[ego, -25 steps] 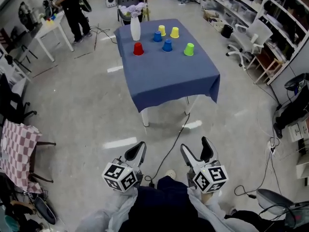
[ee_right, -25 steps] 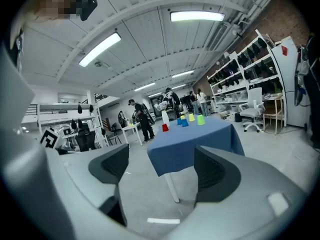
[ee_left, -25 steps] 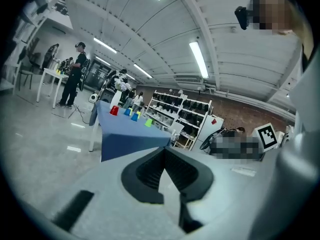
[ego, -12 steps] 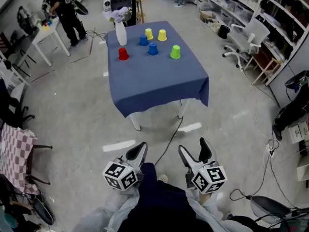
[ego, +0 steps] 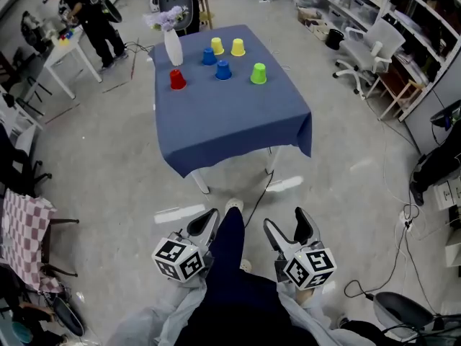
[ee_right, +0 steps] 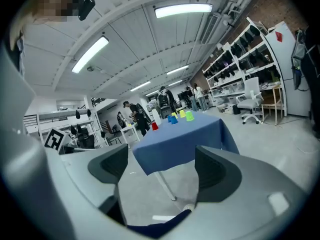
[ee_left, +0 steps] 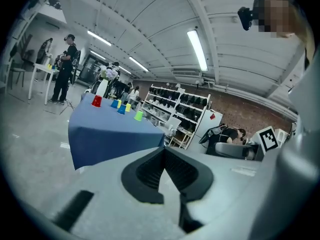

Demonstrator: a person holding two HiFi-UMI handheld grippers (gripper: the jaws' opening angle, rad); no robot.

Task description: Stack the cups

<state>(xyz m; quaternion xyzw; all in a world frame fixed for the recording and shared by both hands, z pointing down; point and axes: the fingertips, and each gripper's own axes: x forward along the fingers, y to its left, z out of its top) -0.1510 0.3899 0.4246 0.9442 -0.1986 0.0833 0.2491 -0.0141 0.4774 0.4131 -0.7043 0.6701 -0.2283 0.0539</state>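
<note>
Standing well apart from the surface (ego: 230, 132), the person holds both tools low over the grey floor (ego: 108, 164), one to each side of a dark trouser leg (ego: 229, 254). The left tool (ego: 207, 219) is clenched, its two black pads meeting in a narrow V with nothing between them. The right tool (ego: 286, 220) is released, jaws wide apart and empty (its own view looks through the gap at the blue cloth beyond).

All the cups sit at the far end of the surface, each apart from the others. The red cup (ego: 176, 79) is at the left, near a white vase (ego: 173, 49) with pale flowers. Two blue cups (ego: 209, 56) (ego: 223, 70) stand in the middle, two yellow cups (ego: 217, 46) (ego: 238, 47) behind them at the far edge, and the green cup (ego: 258, 73) at the right. A black cable (ego: 258, 200) trails across the floor from under the surface. A white office chair (ego: 369, 49) stands off to the right by the shelves.
</note>
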